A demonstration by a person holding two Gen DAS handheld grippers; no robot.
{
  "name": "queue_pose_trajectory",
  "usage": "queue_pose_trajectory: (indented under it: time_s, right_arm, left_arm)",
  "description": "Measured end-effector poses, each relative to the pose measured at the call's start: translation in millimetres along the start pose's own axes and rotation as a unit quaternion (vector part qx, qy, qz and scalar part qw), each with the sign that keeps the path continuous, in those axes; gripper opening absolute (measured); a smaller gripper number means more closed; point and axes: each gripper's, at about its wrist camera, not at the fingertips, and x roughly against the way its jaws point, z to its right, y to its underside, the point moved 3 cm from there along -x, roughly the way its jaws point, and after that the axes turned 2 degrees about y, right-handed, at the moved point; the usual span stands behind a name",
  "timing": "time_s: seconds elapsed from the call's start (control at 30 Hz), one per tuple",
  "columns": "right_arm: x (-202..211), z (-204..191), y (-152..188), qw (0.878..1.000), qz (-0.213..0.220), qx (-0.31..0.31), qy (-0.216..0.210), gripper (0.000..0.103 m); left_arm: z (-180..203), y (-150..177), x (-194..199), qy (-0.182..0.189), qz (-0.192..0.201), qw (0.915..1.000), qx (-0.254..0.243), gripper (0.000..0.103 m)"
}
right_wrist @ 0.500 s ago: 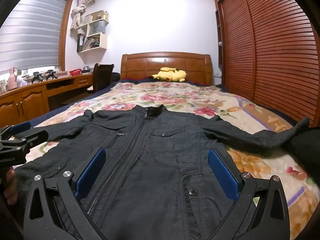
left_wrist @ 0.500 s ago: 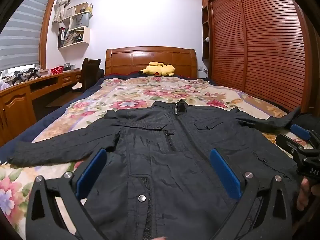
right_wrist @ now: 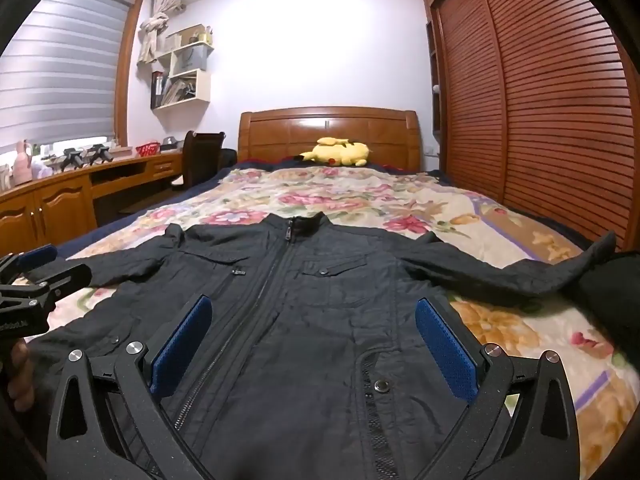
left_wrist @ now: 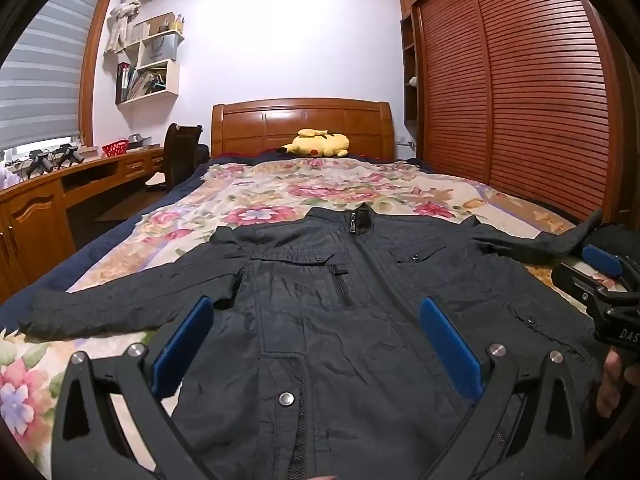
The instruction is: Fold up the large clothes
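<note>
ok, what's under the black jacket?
The jacket lies spread flat, zipped, on a floral blanket that shows all around it on the bed. Whatever is directly beneath its body is covered; its back side is hidden too.

A yellow plush toy (left_wrist: 316, 145) lies against the wooden headboard (left_wrist: 301, 125), far beyond the fingers; slatted wardrobe doors (left_wrist: 516, 80) stand to their right.

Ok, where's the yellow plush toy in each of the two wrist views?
Left wrist: the plush lies just above centre, at the foot of the headboard.
Right wrist: the plush sits in the same spot by the headboard, slightly right of centre.
Shared landmark: the jacket collar zipper, straight below the plush in both.
</note>
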Motion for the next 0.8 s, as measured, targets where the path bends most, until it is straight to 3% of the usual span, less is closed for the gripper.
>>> queue_pose_trajectory:
  time_s: [0.8]
  right_arm:
    - [6.5, 0.4, -3.2, 1.000, 0.010, -0.005, 0.002, 0.103]
  left_arm:
    - [0.8, -3.1, 5.8, -0.003, 0.009, 0.9999, -0.001, 0.103]
